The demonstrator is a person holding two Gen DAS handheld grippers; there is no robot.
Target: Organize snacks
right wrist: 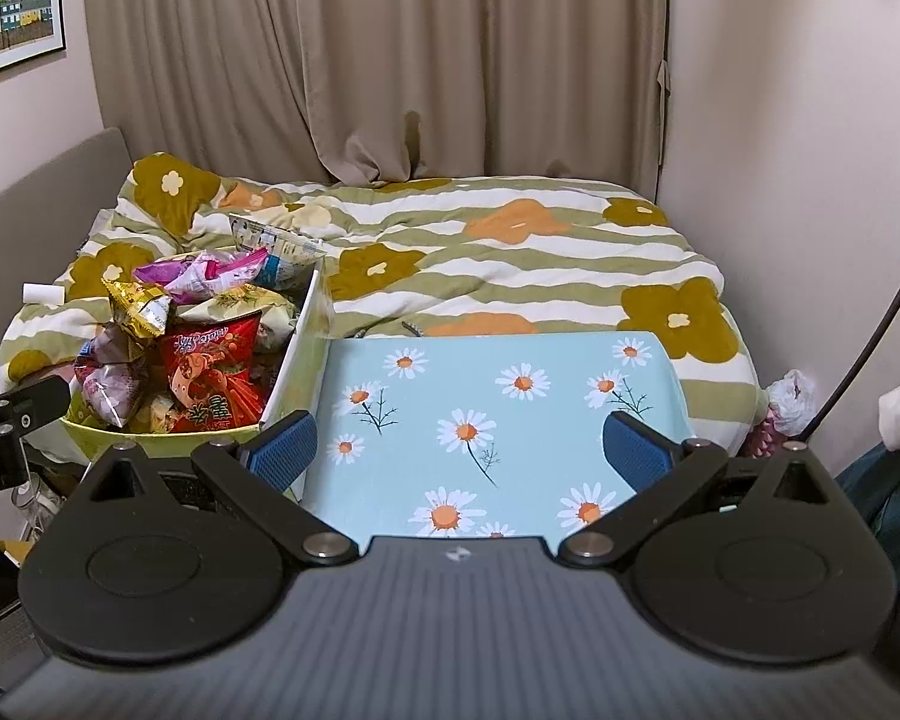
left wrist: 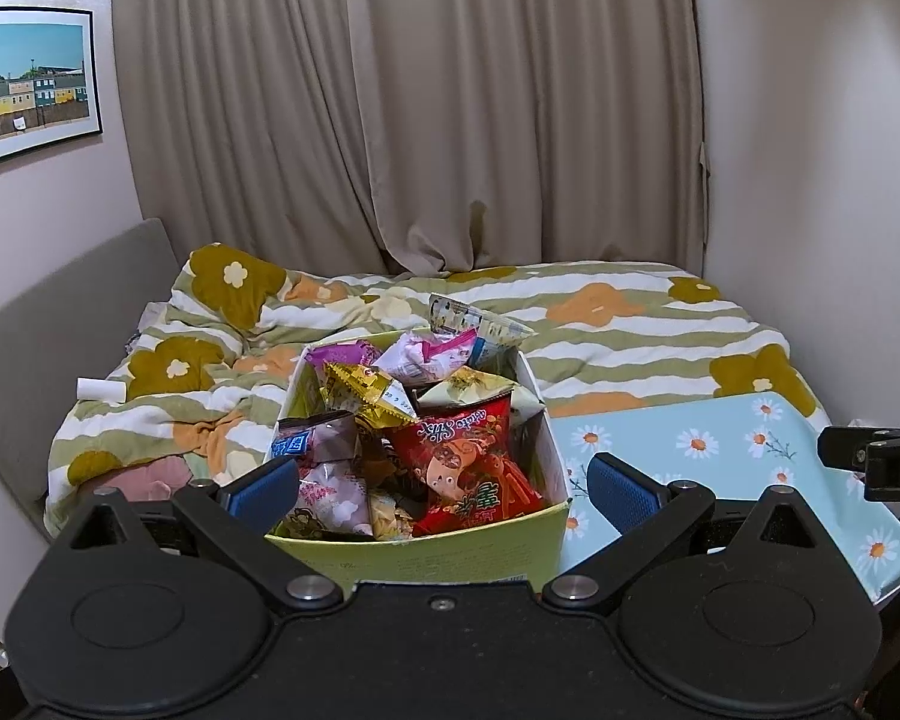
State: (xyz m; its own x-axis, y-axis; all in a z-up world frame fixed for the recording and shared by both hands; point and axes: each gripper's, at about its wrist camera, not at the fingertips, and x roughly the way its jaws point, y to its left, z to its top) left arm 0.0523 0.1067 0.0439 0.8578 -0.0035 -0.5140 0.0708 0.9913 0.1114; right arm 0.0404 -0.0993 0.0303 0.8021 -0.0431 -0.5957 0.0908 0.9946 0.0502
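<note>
Snacks fill a yellow-green box (left wrist: 414, 552) to overflowing — a red packet (left wrist: 474, 468) with a cartoon face lies on top toward the near wall, a gold foil packet (left wrist: 363, 393) sits behind it, pink-and-white packets (left wrist: 417, 354) crowd the far end, and a pale printed packet (left wrist: 480, 318) pokes up past the far rim. The box stands at the near edge of the bed (right wrist: 510, 240), on its left part, touching the left side of a light blue daisy-print board (right wrist: 486, 408) that lies flat beside it along the same near edge.

The left gripper (left wrist: 444, 489) hangs over the box's near wall with its blue pads (left wrist: 264, 483) spread wide, holding nothing; the near corners of the box sit between them. The right gripper (right wrist: 459, 453) hovers above the daisy board, likewise wide open and empty.

A striped duvet with olive and orange flowers covers the bed, beige curtains (left wrist: 402, 108) hang behind it, and a framed picture (left wrist: 30, 81) of coloured houses is on the left wall.
</note>
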